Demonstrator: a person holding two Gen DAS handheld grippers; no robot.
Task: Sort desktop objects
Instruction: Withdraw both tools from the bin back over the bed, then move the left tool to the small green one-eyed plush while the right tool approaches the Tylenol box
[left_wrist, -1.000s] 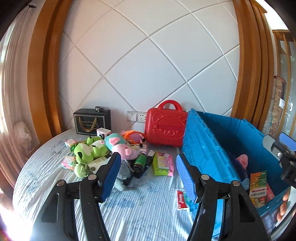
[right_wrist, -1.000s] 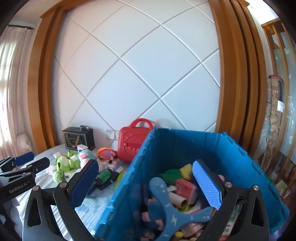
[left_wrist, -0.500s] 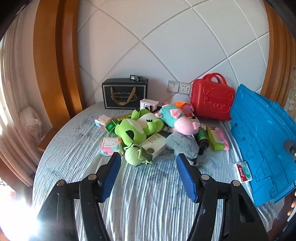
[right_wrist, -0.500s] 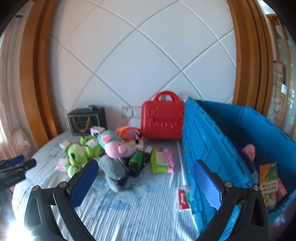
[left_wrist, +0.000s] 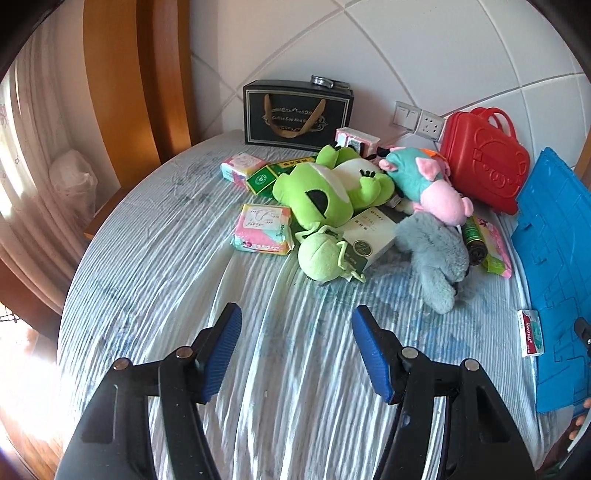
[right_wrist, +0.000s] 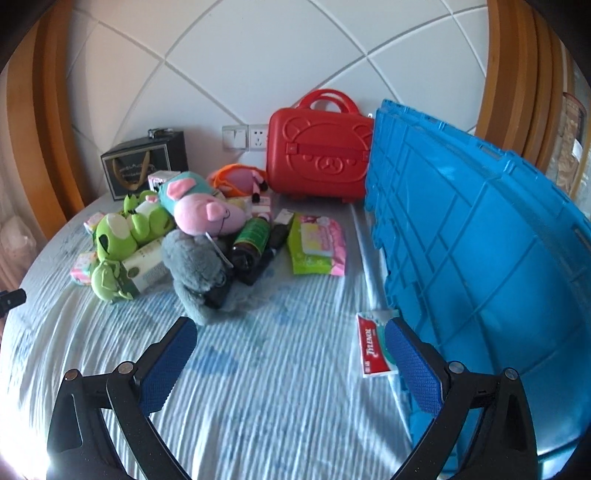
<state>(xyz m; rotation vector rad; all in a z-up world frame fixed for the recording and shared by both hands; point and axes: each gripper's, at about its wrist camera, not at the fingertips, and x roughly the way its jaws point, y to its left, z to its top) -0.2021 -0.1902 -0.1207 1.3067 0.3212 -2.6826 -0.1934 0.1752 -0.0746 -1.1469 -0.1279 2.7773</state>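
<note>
A heap of items lies on the striped blue cloth: a large green frog plush (left_wrist: 325, 188), a small frog plush (left_wrist: 321, 256), a pink pig plush (right_wrist: 207, 214), a grey plush (right_wrist: 194, 264), a white box (left_wrist: 371, 238), pastel packets (left_wrist: 263, 229), a dark green bottle (right_wrist: 251, 240) and a green-pink wipes pack (right_wrist: 317, 245). A red-and-white Tylenol box (right_wrist: 375, 345) lies beside the blue crate (right_wrist: 480, 251). My left gripper (left_wrist: 295, 332) is open over bare cloth short of the small frog. My right gripper (right_wrist: 288, 345) is open too, its right finger near the Tylenol box. Neither holds anything.
A red bear-face case (right_wrist: 319, 162) and a black gift bag (left_wrist: 297, 114) stand against the white quilted wall with sockets (left_wrist: 419, 120). The blue crate's wall rises along the right. Wooden pillars flank the wall. Bare cloth stretches in front of the heap.
Both grippers swung left and down, away from the crate's inside, toward the heap on the cloth. The toys now loom closer. Both jaws keep the same spread.
</note>
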